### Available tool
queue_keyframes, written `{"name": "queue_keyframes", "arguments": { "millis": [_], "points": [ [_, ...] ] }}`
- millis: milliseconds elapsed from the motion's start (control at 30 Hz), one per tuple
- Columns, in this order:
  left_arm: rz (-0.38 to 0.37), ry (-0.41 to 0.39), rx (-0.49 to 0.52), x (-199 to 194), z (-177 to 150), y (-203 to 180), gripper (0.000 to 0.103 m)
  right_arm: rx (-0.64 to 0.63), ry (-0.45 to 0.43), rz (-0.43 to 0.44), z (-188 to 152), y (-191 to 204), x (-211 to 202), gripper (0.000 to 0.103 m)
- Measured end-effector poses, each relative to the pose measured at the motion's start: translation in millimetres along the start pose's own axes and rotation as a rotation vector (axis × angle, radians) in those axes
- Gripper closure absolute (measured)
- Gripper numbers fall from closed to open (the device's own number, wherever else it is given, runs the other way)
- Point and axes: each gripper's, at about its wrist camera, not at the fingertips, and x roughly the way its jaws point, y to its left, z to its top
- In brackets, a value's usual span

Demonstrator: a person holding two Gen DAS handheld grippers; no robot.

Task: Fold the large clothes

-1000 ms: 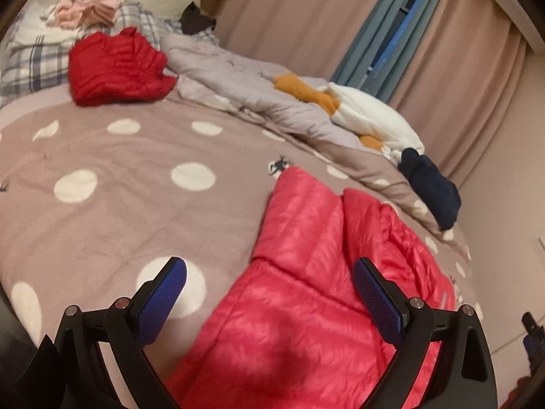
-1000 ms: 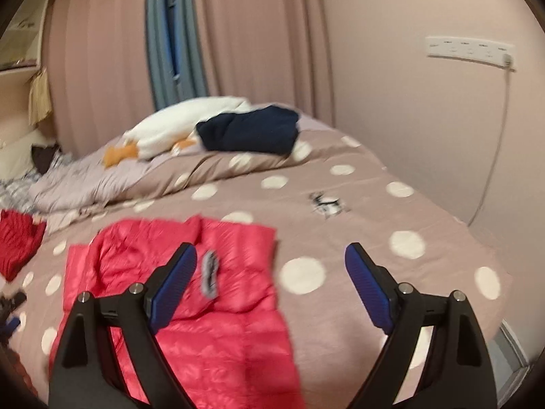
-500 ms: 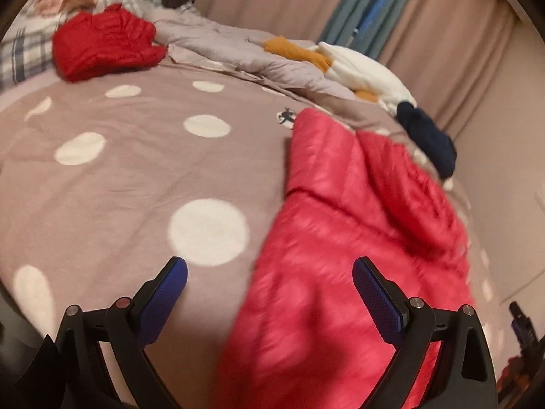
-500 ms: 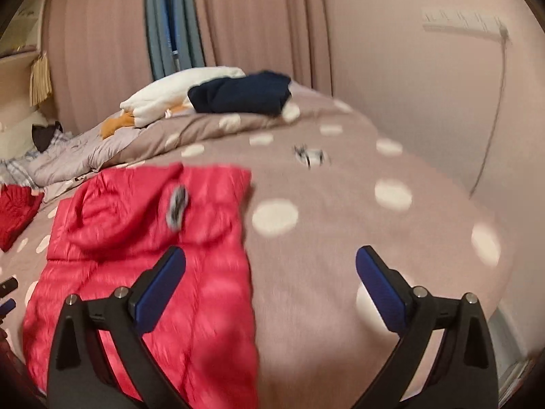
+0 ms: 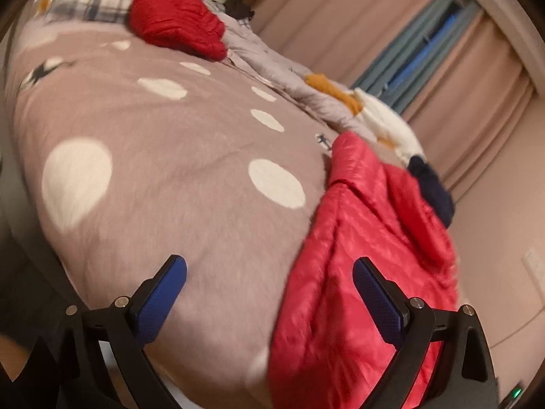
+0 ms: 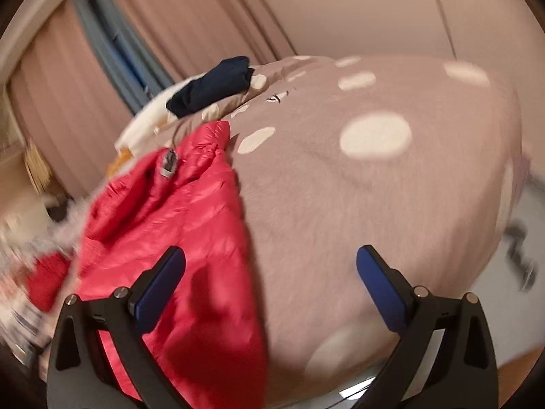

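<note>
Pink puffer jacket [image 5: 361, 272] lies flat along the bed [image 5: 163, 184] edge, ready for folding. I have left tool [image 5: 269, 293] and right tool [image 6: 270, 283] both spread wide, empty, flanking its hem.

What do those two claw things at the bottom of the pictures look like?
The left tool and the right tool look alike: each has a black, angular frame that forks into two arms, small silver round bolts on each arm, and flat blue pads with a fine textured surface on the fingertips. No cables, sleeves or markings show.
</note>
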Motion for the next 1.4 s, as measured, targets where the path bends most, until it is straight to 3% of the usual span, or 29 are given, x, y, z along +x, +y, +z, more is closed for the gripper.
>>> {"name": "queue_keyframes", "arguments": {
  "millis": [100,200,333,600,667,733,800,933,1033,1133,1200,1300,1333,1400],
  "points": [
    [-0.041,0.005,-0.072,-7,-11,1,0.006,0.059,-0.021,0.030,-20,2,-11,0.001],
    [-0.104,0.040,-0.130,-8,-19,-5,0.005,0.060,0.013,0.047,-36,14,-11,0.000],
    [-0.123,0.078,-0.111,-3,-31,-22,0.005,0.129,0.068,0.070,-53,24,-4,0.000],
    [-0.274,0.227,-0.230,6,-44,-31,0.004,0.256,0.183,0.230,-74,44,1,0.000],
    [-0.327,0.270,-0.234,7,-46,-40,0.004,0.241,0.197,0.245,-76,56,-1,0.000],
    [-0.322,0.261,-0.208,4,-47,-46,0.004,0.207,0.194,0.244,-74,68,-3,0.000],
    [-0.340,0.271,-0.195,3,-50,-53,0.004,0.199,0.190,0.303,-70,78,-8,0.000],
    [-0.475,0.368,-0.247,14,-60,-65,0.004,0.181,0.161,0.351,-65,91,-10,0.000],
    [-0.482,0.374,-0.282,23,-64,-66,0.004,0.188,0.236,0.312,-71,93,11,0.001],
    [-0.490,0.363,-0.272,26,-58,-65,0.004,0.180,0.207,0.331,-74,93,14,0.001],
    [-0.493,0.371,-0.256,28,-54,-63,0.010,0.132,0.206,0.312,-73,99,14,0.002],
    [-0.404,0.363,-0.141,30,-50,-60,0.044,0.081,0.190,0.259,-74,112,17,0.002],
    [-0.388,0.363,-0.144,32,-52,-54,0.059,0.066,0.179,0.236,-75,115,19,0.003],
    [-0.406,0.372,-0.236,38,-54,-38,0.067,0.018,0.153,0.162,-78,124,22,0.014]
  ]
}}
